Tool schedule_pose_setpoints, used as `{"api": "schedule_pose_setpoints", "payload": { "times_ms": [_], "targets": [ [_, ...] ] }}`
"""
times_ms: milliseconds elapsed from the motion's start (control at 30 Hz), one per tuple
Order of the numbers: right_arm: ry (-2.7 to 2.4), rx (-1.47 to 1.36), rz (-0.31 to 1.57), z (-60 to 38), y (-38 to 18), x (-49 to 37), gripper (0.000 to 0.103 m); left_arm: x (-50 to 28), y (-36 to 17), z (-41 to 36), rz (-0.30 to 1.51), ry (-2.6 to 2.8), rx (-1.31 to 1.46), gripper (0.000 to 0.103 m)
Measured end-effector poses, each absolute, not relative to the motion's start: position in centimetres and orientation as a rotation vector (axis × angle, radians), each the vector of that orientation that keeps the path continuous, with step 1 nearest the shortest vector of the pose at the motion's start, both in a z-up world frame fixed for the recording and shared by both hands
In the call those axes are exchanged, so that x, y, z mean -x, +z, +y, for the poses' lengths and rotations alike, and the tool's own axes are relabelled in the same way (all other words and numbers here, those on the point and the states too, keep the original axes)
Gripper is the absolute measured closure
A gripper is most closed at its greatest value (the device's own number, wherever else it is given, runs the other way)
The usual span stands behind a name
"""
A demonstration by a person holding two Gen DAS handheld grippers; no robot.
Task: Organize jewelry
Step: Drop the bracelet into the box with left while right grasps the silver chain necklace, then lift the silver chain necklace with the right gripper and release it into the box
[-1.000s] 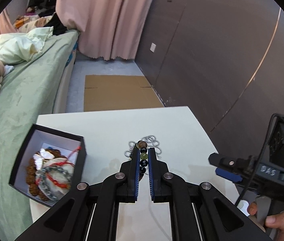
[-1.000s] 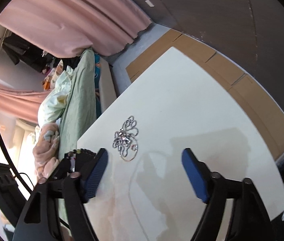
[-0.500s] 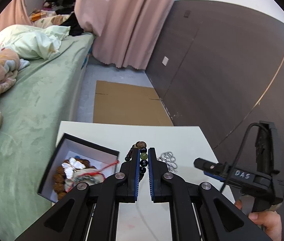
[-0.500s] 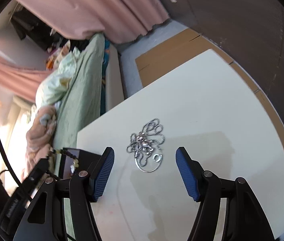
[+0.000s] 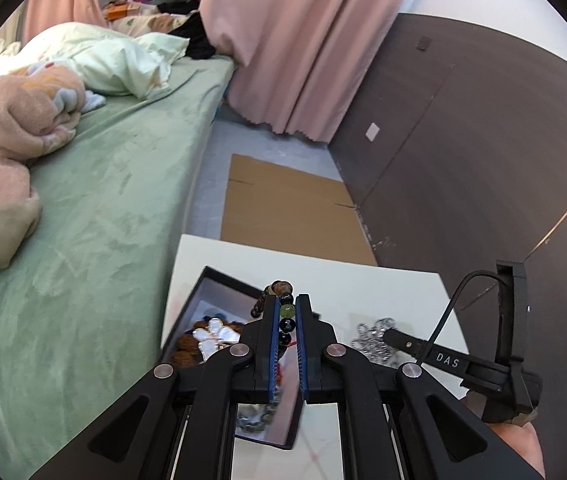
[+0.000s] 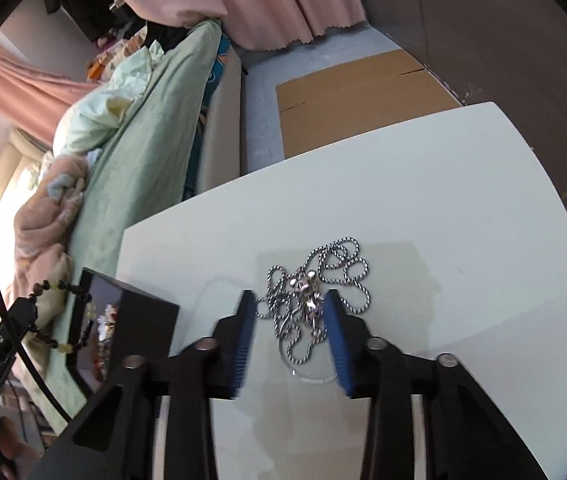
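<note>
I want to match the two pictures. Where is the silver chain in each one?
Left wrist view: the silver chain lies low and right, on the white table, partly behind the right gripper.
Right wrist view: chain at centre, between the right gripper's open fingers.
Shared landmark: the black box.

left wrist: over box (image 5: pixel 219 284) | right wrist: close over chain (image 6: pixel 315 300) | shared: table (image 6: pixel 443 200)

A bed (image 5: pixel 95 208) with a green sheet runs along the left, with a pale green pillow (image 5: pixel 119 60) and a bundled peach blanket (image 5: pixel 23 116) on it. Pink curtains (image 5: pixel 299 40) hang at the far end beside a dark brown panelled wall (image 5: pixel 463 140). Flattened cardboard (image 5: pixel 287 208) lies on the grey floor (image 5: pixel 219 160) beyond the white table (image 6: pixel 423 208).
</note>
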State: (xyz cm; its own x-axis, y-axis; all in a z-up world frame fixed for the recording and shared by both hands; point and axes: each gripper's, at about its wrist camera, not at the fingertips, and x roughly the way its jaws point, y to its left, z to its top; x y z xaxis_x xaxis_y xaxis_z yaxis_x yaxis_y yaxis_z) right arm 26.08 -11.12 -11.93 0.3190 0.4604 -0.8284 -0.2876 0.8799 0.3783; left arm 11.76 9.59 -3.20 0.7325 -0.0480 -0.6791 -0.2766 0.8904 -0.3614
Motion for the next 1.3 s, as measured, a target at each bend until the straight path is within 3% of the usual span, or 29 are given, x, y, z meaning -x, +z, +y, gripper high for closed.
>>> {"api": "schedule_pose_setpoints", "payload": {
  "times_ms": [567, 633, 867, 933, 967, 1033, 1100, 1167, 1300],
  "targets": [
    [0.420, -0.017, 1.112, -8.8, -13.0, -26.4, 0.073, -11.8, -4.9, 10.6, 0.792, 0.186, 0.477, 0.095],
    [0.411, 0.007, 1.105, -8.8, -13.0, -26.3, 0.081, -12.0, -5.4, 10.9, 0.807, 0.190, 0.497, 0.095],
    [0.431, 0.029, 1.129, -9.2, -13.2, -26.1, 0.083, -12.8, -6.8, 11.8, 0.886, 0.163, 0.579, 0.095],
    [0.435, 0.006, 1.136, -9.5, -13.2, -26.1, 0.089, -12.9, -7.0, 12.0, 0.893, 0.154, 0.604, 0.094],
    [0.438, -0.014, 1.136, -9.8, -13.1, -26.1, 0.089, -12.9, -7.1, 12.1, 0.895, 0.147, 0.617, 0.091],
    [0.453, -0.061, 1.141, -10.3, -12.8, -26.1, 0.089, -13.0, -7.1, 12.1, 0.893, 0.131, 0.631, 0.074],
    [0.460, -0.083, 1.127, -10.7, -12.3, -25.8, 0.089, -12.8, -6.9, 12.2, 0.874, 0.126, 0.639, 0.032],
    [0.474, -0.113, 1.114, -11.1, -11.6, -25.6, 0.089, -12.4, -6.3, 12.3, 0.839, 0.127, 0.646, 0.026],
    [0.505, -0.168, 1.079, -11.7, -10.2, -25.2, 0.089, -12.1, -5.7, 12.5, 0.827, 0.131, 0.637, 0.026]
  ]
}}
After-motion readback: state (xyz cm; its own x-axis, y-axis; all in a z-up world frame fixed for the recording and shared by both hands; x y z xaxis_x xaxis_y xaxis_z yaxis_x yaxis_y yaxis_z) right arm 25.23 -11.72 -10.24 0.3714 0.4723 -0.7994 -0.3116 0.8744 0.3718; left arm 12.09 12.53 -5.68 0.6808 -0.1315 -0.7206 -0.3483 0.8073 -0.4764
